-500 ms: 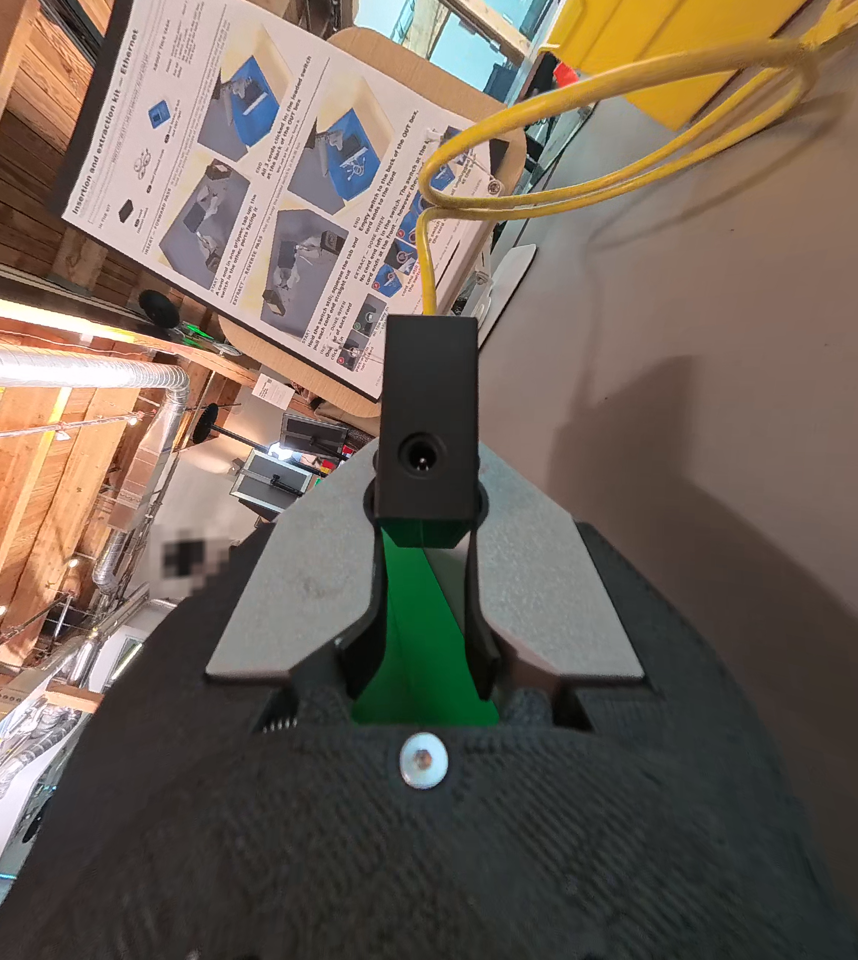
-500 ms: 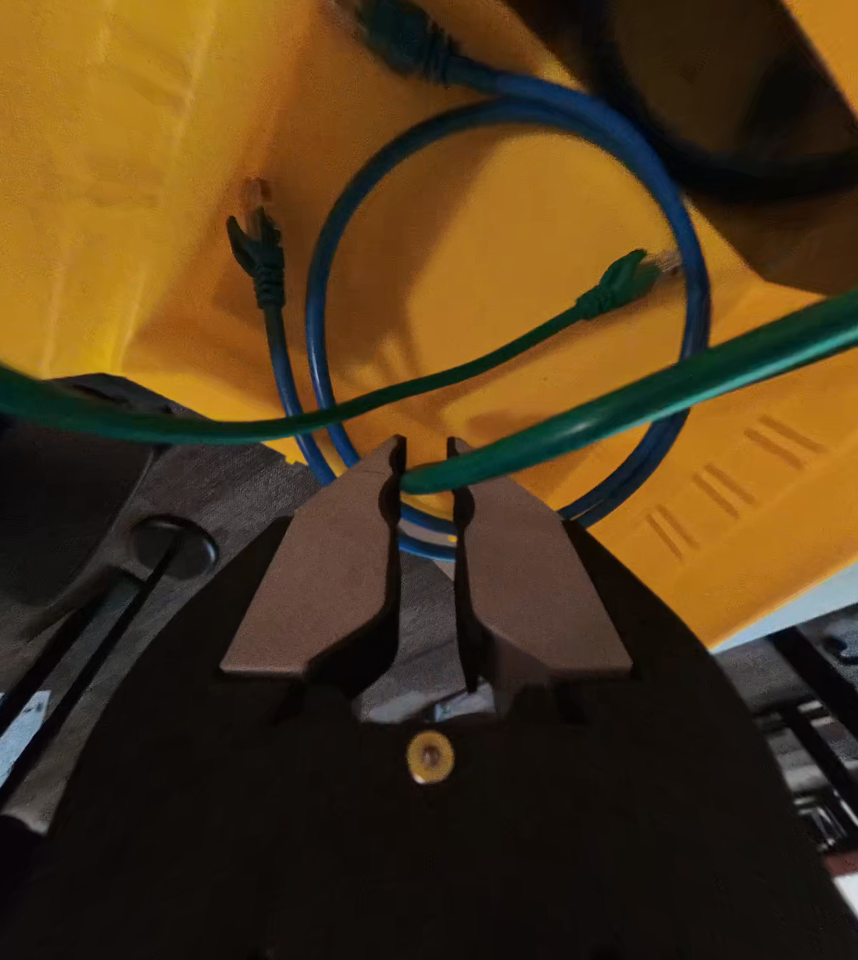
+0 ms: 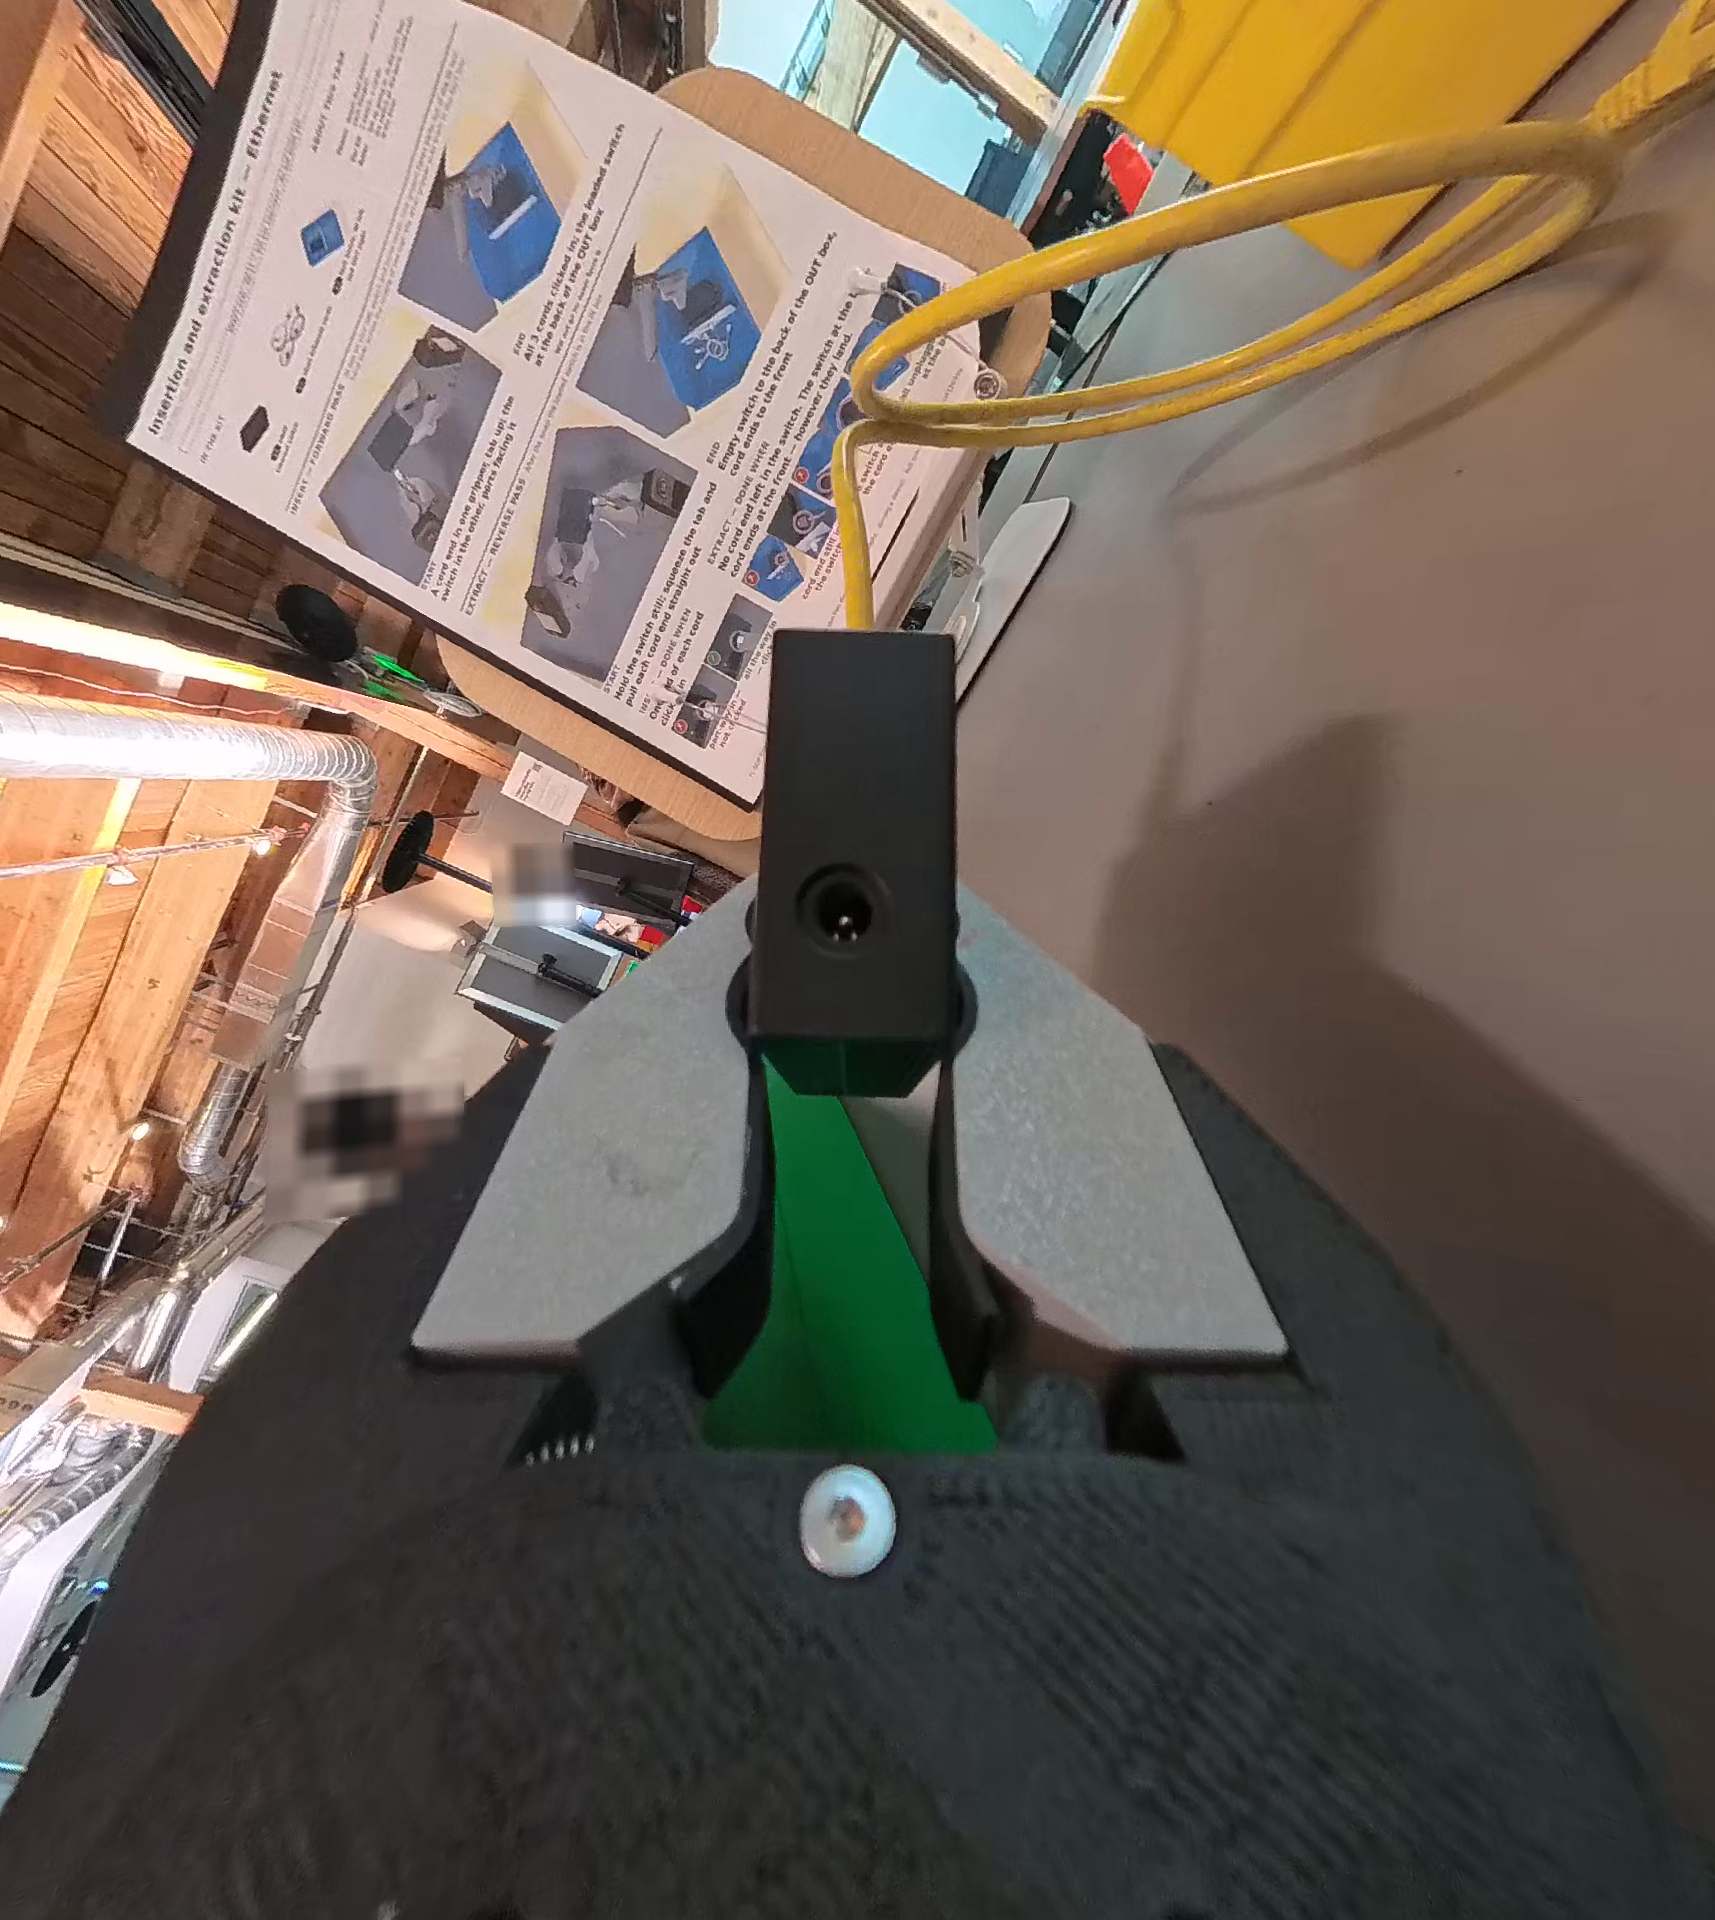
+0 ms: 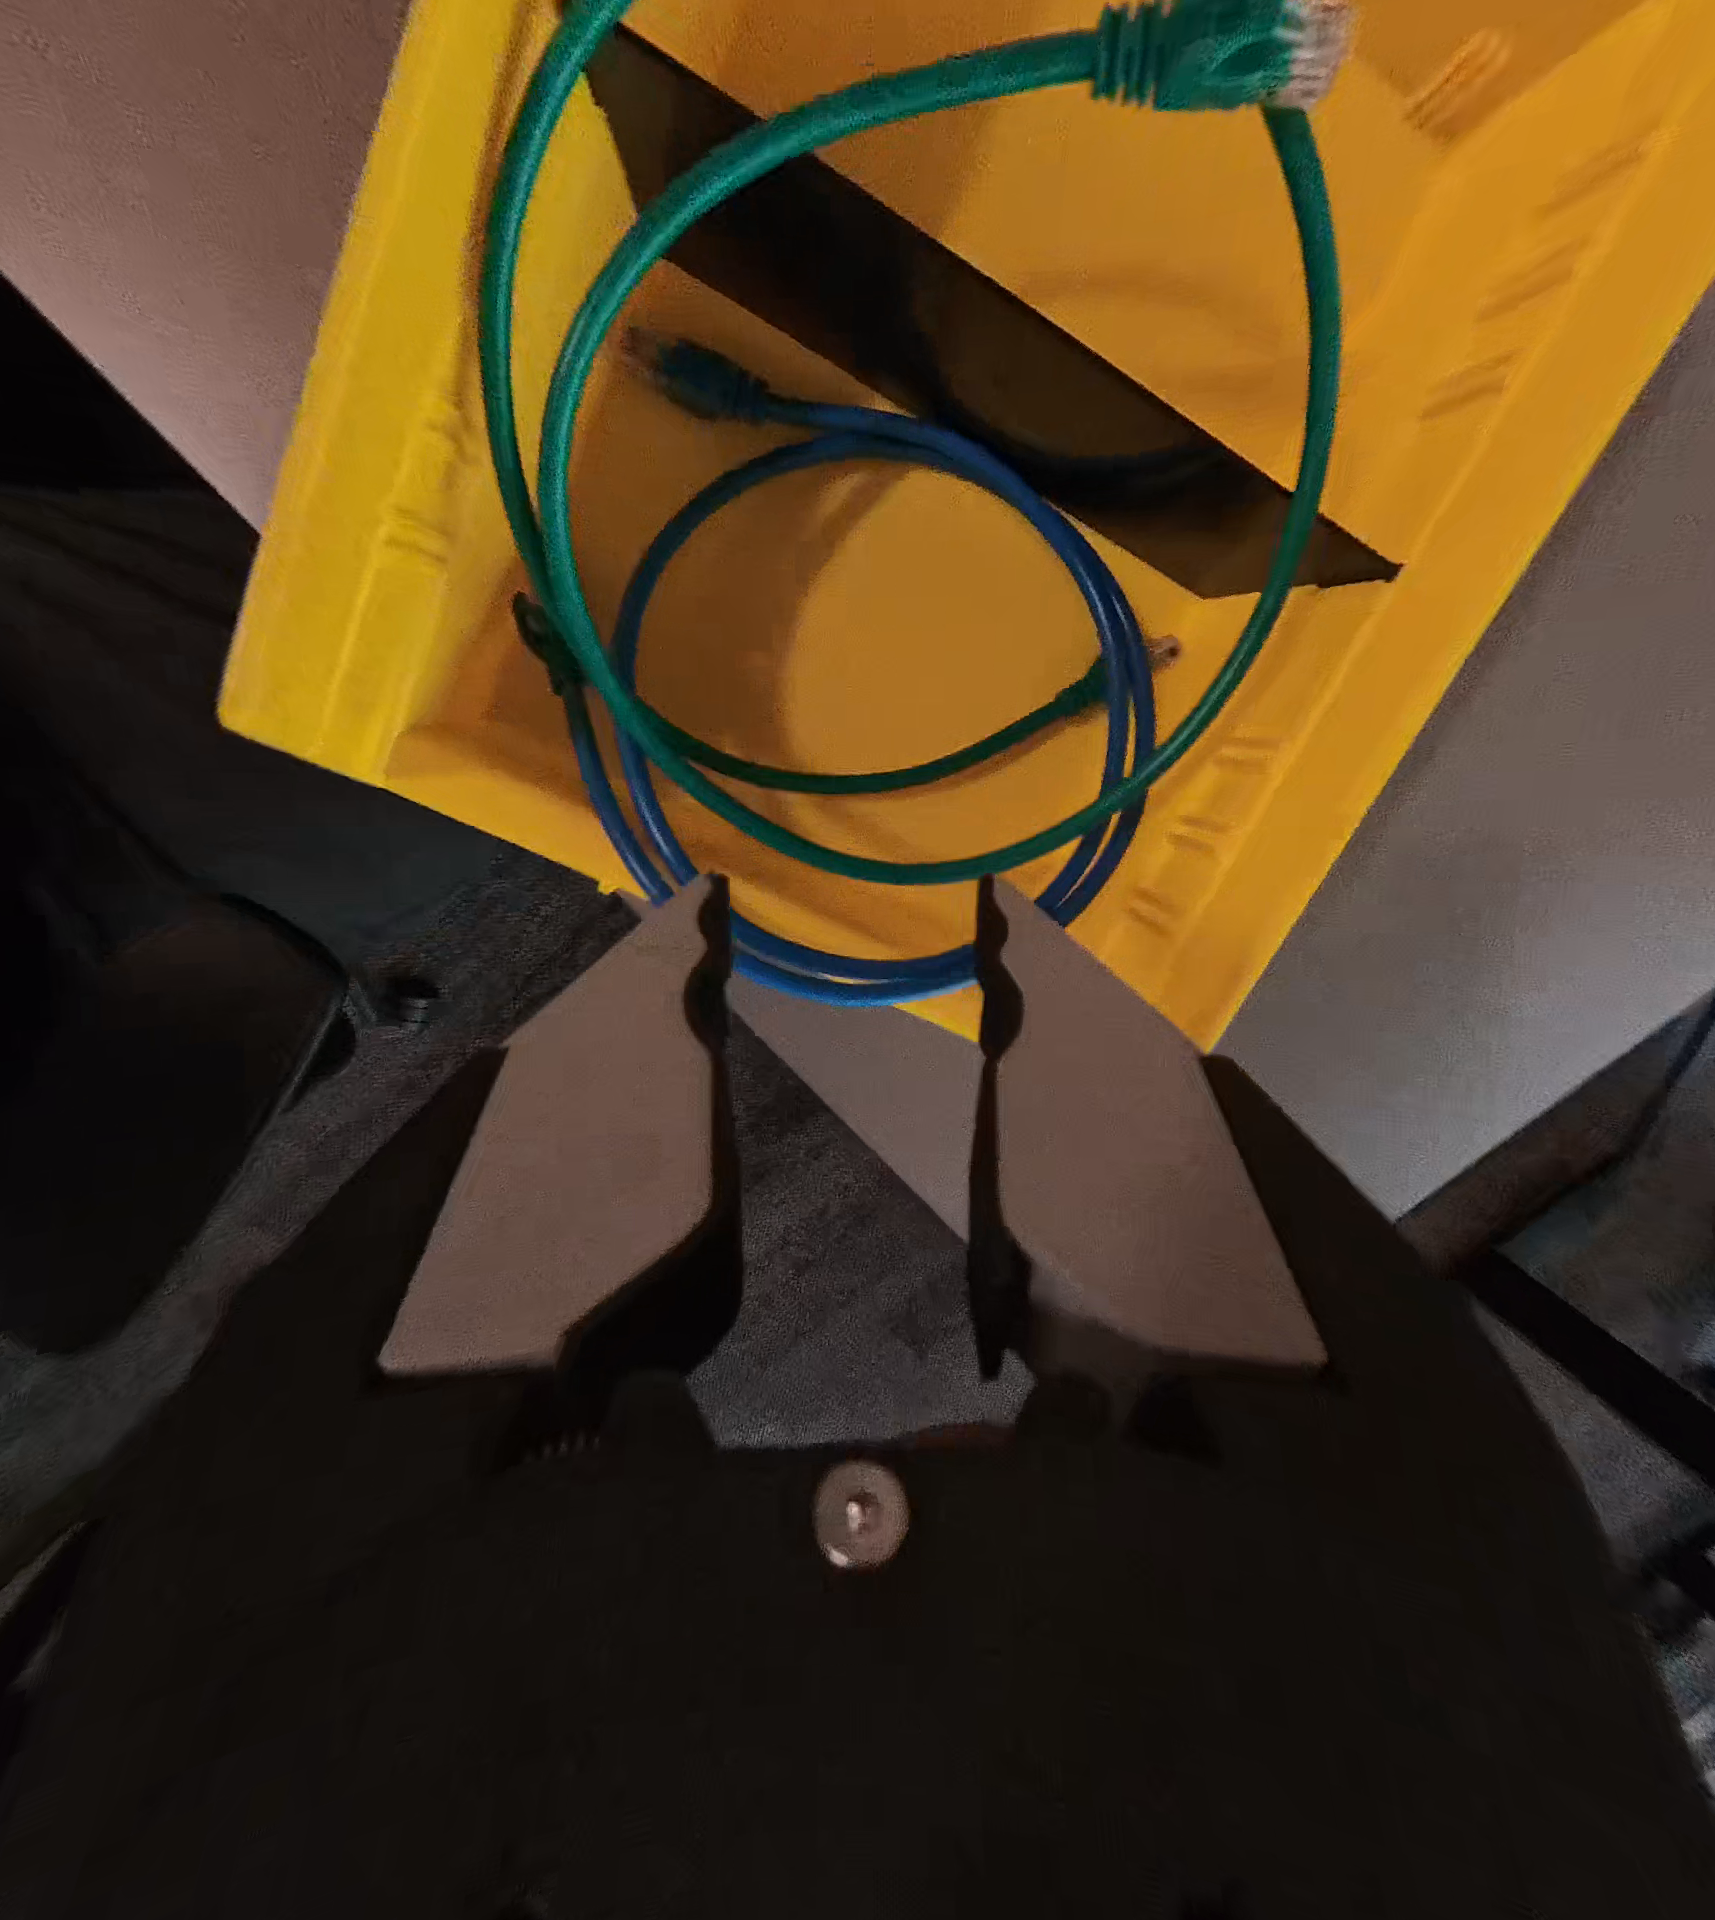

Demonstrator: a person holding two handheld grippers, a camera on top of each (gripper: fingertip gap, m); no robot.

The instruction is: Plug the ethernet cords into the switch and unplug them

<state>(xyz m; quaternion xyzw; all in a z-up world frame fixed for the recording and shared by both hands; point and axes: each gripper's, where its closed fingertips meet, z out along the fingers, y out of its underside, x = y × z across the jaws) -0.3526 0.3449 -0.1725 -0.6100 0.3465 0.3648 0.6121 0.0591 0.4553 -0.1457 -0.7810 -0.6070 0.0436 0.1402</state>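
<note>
Right gripper (image 4: 848,914) now wide, green cord (image 4: 1320,343) released, with blue cord (image 4: 1092,582) in yellow bin (image 4: 354,582), left gripper (image 3: 853,997) clamping switch (image 3: 858,831)

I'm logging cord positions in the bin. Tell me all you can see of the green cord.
The green cord is a thin, round-jacketed ethernet cord that loops in wide coils over the yellow bin. One end, with a ribbed green boot and clear plug, shows at the top of the right wrist view; the other lies low in the bin beside the blue cord, whose coil it crosses. The open right gripper does not touch it.
</note>
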